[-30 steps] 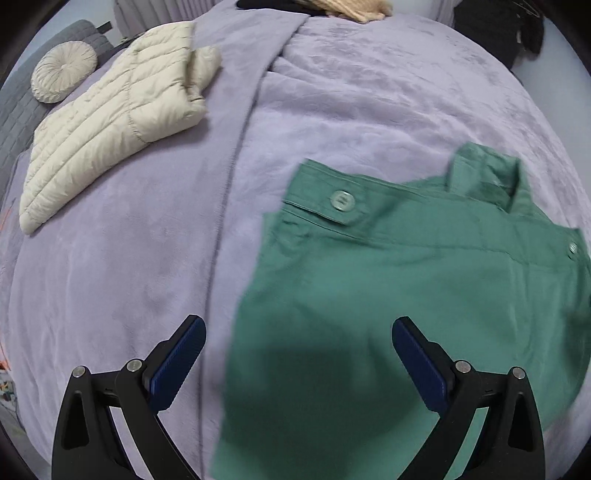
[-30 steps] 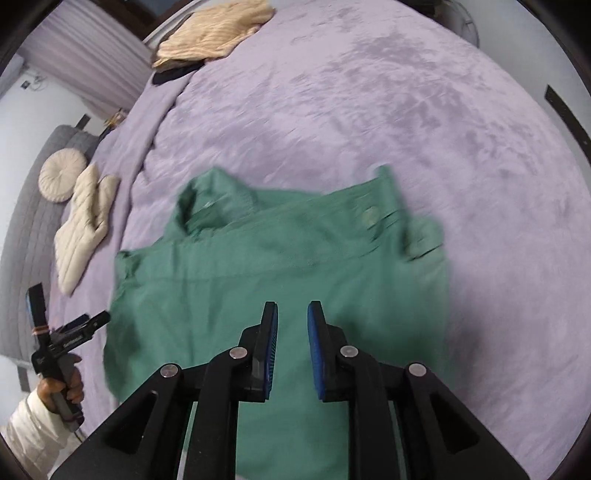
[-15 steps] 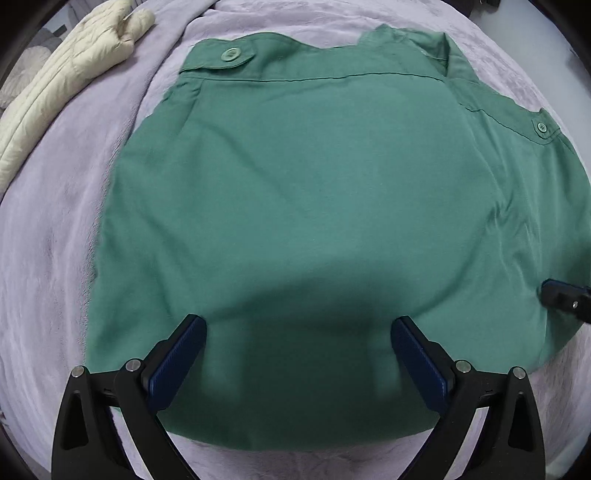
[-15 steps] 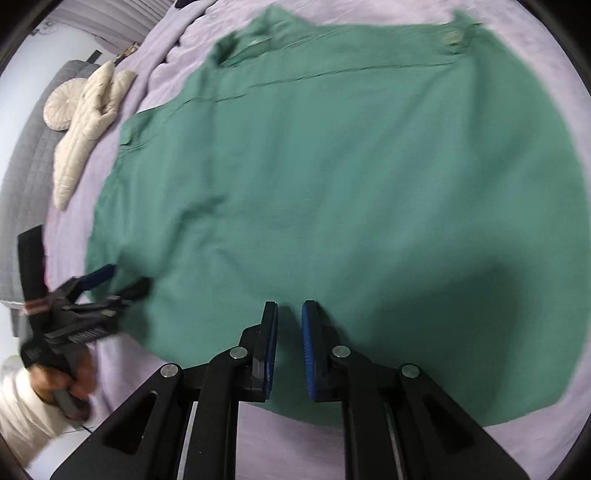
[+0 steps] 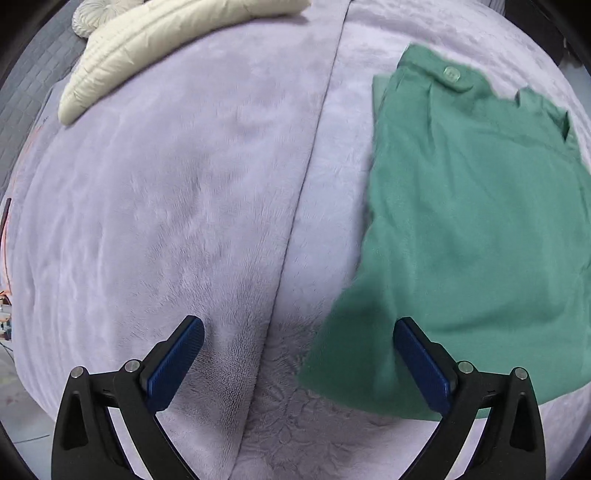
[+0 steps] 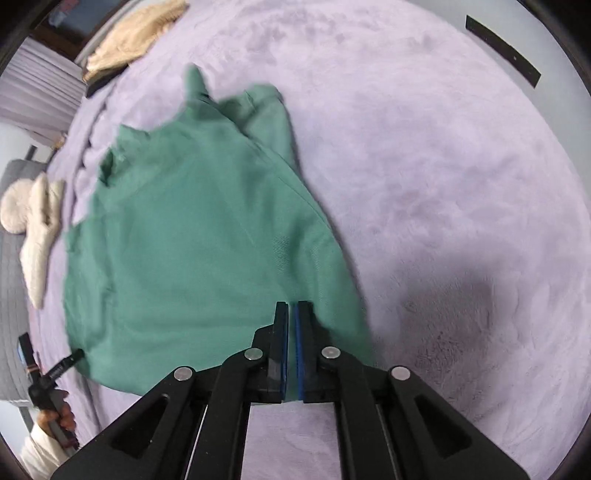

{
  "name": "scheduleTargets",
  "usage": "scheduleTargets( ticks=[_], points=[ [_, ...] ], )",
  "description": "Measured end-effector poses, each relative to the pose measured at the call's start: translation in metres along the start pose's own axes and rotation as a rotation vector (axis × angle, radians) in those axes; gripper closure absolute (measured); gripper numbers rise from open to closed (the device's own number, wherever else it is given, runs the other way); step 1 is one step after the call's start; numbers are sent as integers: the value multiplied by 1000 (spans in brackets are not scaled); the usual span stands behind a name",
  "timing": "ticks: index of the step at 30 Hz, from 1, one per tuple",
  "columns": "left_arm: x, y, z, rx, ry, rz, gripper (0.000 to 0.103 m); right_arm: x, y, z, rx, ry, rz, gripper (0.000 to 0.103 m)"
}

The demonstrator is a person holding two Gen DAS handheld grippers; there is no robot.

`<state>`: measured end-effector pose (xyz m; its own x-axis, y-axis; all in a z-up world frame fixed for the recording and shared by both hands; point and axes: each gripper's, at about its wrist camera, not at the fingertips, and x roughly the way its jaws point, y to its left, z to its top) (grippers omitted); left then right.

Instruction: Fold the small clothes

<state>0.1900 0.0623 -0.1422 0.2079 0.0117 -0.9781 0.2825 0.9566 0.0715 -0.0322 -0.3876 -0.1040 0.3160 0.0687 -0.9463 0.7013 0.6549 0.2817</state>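
Note:
A green buttoned garment (image 5: pixel 476 236) lies on the lilac plush bedspread (image 5: pixel 184 206), at the right of the left wrist view. My left gripper (image 5: pixel 299 354) is open and empty; its right finger (image 5: pixel 421 365) hovers over the garment's near left corner. In the right wrist view the same garment (image 6: pixel 192 236) spreads across the left half. My right gripper (image 6: pixel 291 332) is shut on the garment's near right edge, with a thin gap between the pads. The left gripper also shows in the right wrist view (image 6: pixel 55 373), at the garment's near left corner.
A cream quilted jacket (image 5: pixel 166 40) lies at the far left of the bed, with a round cushion (image 5: pixel 96 14) behind it. A tan knitted garment (image 6: pixel 133 37) lies at the far end. A blanket seam (image 5: pixel 310 184) runs down the bed.
My left gripper has swung left off the garment, which now sits at its right. My right gripper has closed further on the garment's edge, and the cloth has bunched narrower.

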Motion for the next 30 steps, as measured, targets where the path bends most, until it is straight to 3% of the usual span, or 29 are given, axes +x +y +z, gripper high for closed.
scheduleTargets(
  ticks=[2,7,10,13,18,23,30],
  points=[
    [-15,-10,17,22,-55,-30,0,-9,15,11,-65,-44,11,98],
    [-20,-46,73,73,-155,-5,0,4,57,58,-169,-83,17,98],
    [-4,-55,106,50,-161,12,0,21,60,78,-168,-81,-17,98],
    [23,-56,119,29,-128,35,0,34,31,92,-93,-71,-32,98],
    [47,-38,110,-16,-68,26,0,37,-4,92,19,-63,18,99],
    [31,-25,99,6,-59,61,0,14,-3,83,10,-67,30,98],
    [-6,-25,60,51,-56,31,0,-5,12,44,29,-33,79,96]
  ],
)
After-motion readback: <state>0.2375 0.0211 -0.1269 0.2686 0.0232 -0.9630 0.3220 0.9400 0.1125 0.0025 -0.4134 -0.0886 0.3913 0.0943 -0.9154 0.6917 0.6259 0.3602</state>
